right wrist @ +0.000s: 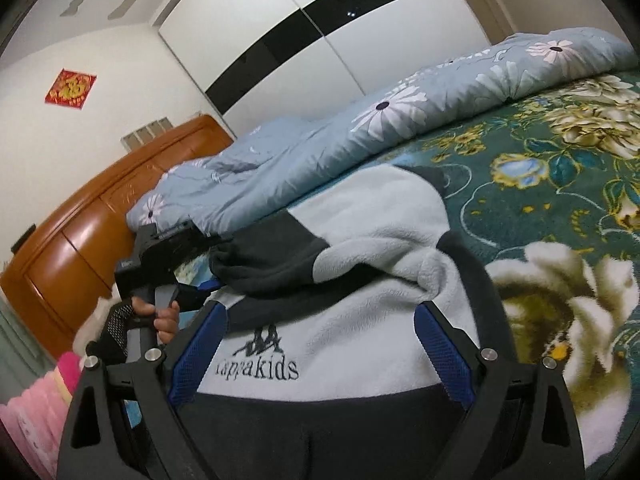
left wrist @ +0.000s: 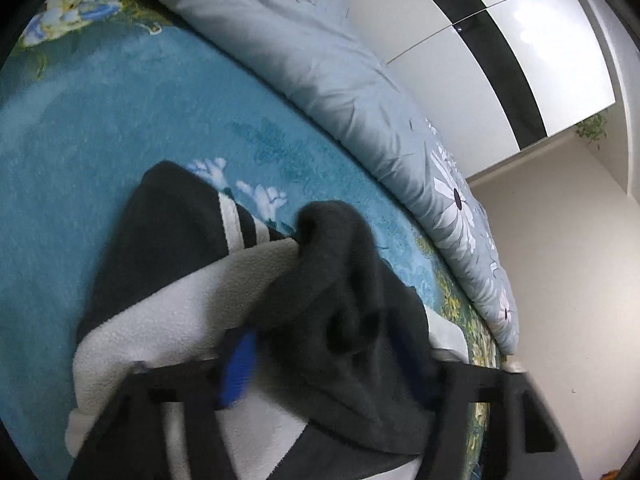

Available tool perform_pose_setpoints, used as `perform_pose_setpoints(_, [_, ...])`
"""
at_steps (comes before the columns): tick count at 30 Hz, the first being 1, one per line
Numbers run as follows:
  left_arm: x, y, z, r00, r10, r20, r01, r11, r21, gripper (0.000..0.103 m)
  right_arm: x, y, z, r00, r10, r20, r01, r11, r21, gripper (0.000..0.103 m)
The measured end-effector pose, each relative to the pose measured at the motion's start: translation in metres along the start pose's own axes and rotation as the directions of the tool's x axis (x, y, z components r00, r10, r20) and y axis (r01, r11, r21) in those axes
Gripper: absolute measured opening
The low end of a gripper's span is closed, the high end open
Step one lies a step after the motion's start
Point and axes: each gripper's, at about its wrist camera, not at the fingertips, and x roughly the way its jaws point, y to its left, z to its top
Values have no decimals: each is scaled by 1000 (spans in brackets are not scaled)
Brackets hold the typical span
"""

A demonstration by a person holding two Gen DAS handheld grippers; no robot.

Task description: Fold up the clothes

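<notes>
- Fleece jacket (right wrist: 360,320), white with dark grey panels and a "kappa kids" logo, lies on the bed's teal floral blanket (right wrist: 560,168).
- Left tool (left wrist: 324,360): pinching a dark grey fold (left wrist: 340,280) of the jacket; cloth bunched between the blue pads (left wrist: 236,368).
- Right tool (right wrist: 320,344): fingers spread wide, straddling the jacket's white chest; pads not pressing the cloth.
- A gloved hand (right wrist: 132,320) grips the left tool's handle, seen in the right wrist view.
- Pale blue duvet (right wrist: 320,136) is heaped along the bed's far side.
</notes>
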Motion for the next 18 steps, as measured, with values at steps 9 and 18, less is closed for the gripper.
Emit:
perform_pose_setpoints(9, [-47,-7,-4,993,-88,78,87,996,11,19,-4,-6,2,1000,-7,13,6,1000,30,95])
perform_pose_setpoints(18, [-67,47,-25,996,51,74,-50,999,-18,19,-1,-12,1,1000,-18,-5,18,999,48,95])
